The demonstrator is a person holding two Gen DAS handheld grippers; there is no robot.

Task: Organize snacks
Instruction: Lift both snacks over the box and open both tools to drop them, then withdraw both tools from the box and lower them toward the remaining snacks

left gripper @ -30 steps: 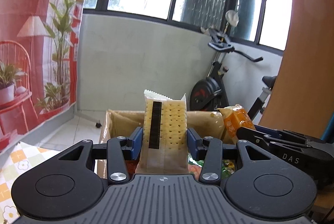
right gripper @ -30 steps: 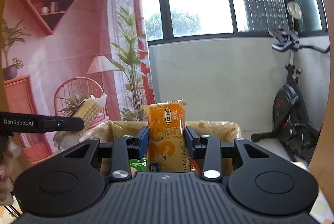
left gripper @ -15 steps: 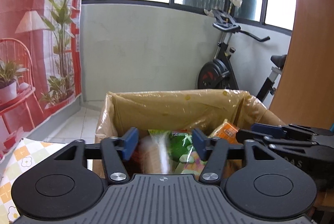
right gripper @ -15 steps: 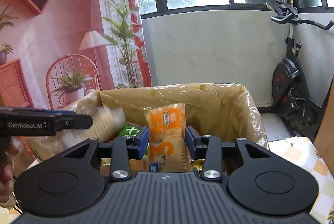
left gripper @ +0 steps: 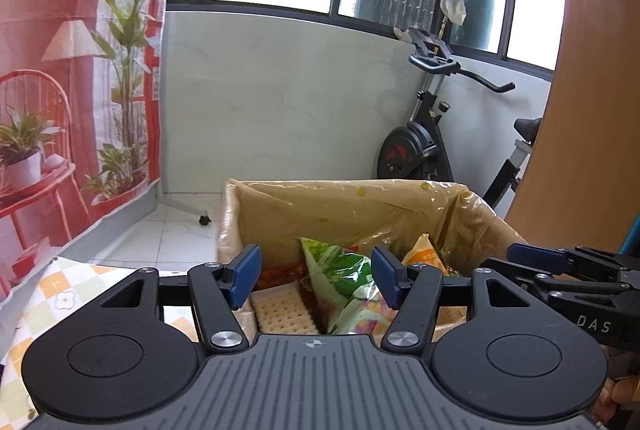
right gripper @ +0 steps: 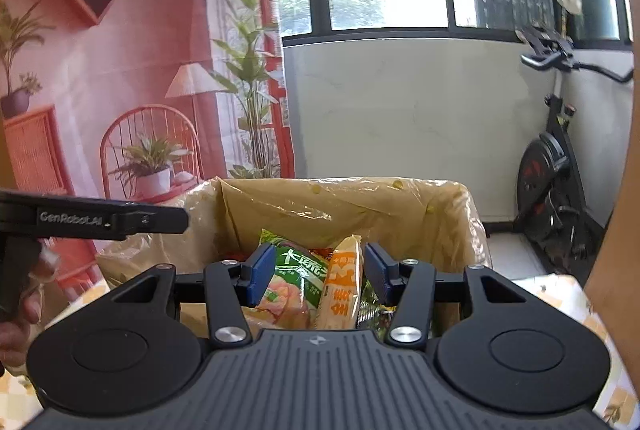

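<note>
A cardboard box lined with a tan plastic bag (left gripper: 340, 205) (right gripper: 344, 205) stands ahead of both grippers, with several snack packs inside. My left gripper (left gripper: 316, 276) is open and empty over the box; the cracker pack (left gripper: 282, 314) lies in the box below it, beside a green snack bag (left gripper: 340, 278). My right gripper (right gripper: 316, 272) is open over the box; the orange snack pack (right gripper: 342, 286) lies loose between its jaws next to a green pack (right gripper: 296, 274).
An exercise bike (left gripper: 432, 133) (right gripper: 556, 165) stands behind the box by a white wall. A red printed backdrop (right gripper: 120, 69) hangs on the left. A checkered tablecloth (left gripper: 48, 294) lies under the box. A wooden panel (left gripper: 592, 109) rises on the right.
Both grippers came down over the box and opened. The left let go of the cracker pack and the right let go of the orange pack, and both packs now lie in the box.
</note>
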